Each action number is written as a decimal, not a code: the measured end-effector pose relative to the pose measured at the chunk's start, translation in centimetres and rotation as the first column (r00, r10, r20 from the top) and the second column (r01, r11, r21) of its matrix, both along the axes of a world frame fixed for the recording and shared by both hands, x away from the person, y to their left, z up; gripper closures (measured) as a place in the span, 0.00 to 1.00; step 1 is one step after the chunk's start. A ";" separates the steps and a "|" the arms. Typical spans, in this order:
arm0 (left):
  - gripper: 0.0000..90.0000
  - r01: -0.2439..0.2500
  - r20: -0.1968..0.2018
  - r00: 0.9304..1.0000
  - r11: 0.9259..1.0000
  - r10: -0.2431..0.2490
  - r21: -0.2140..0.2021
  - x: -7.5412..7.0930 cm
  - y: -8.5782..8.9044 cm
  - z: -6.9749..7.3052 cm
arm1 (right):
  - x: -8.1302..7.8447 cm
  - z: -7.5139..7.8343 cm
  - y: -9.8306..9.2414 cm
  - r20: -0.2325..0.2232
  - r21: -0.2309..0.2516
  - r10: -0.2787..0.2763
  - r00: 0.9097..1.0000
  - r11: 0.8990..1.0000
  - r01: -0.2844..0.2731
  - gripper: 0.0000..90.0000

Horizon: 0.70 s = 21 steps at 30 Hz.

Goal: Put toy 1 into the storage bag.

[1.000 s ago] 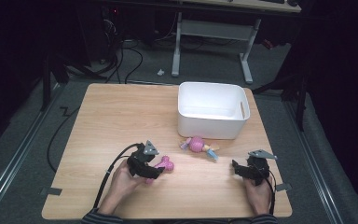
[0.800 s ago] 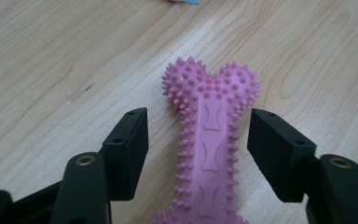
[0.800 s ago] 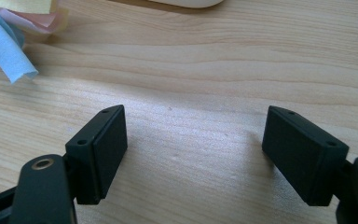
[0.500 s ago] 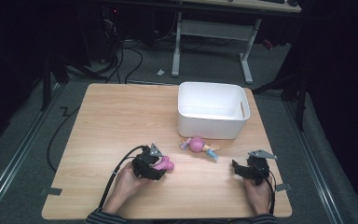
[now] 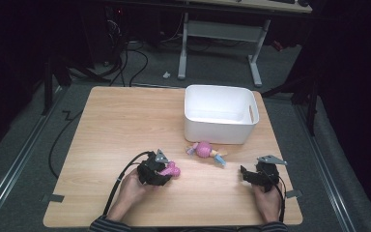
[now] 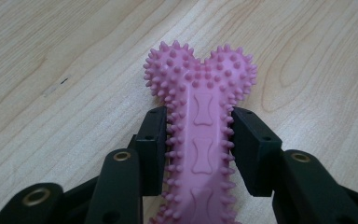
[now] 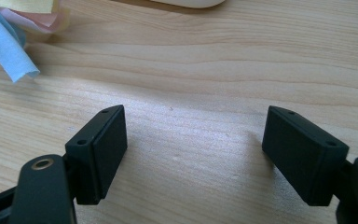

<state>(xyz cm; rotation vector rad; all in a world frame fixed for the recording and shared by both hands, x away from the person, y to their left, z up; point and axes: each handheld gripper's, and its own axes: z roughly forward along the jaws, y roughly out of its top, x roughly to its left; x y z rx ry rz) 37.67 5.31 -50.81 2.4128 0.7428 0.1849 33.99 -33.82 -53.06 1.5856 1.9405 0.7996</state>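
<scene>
A pink spiky bone-shaped toy [image 5: 172, 169] lies on the wooden table [image 5: 121, 130], left of the middle near the front. My left gripper [image 5: 166, 171] has just been closing its jaws on it. In the left gripper view both pads press the shaft of the bone toy [image 6: 200, 93], and the left gripper [image 6: 198, 128] is shut around it with the knobbed end sticking out past the tips. My right gripper [image 5: 245, 175] rests low at the front right. In the right gripper view the right gripper [image 7: 196, 121] stands open over bare wood.
A white plastic bin [image 5: 220, 129] stands at the back right of the table. In front of it lies a pink ball toy with coloured strips [image 5: 205, 151]; its blue strip [image 7: 7, 46] reaches into the right gripper view. Cables trail from both grippers.
The left gripper has slid a little to the right onto the pink bone toy and closed on its shaft. The right gripper has stayed where it was.
</scene>
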 end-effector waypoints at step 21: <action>0.65 -0.022 -0.005 1.000 0.999 0.022 -0.041 -0.1 2.3 2.1 | 0.0 0.0 0.0 -0.001 -0.001 0.002 1.000 1.000 -0.002 0.24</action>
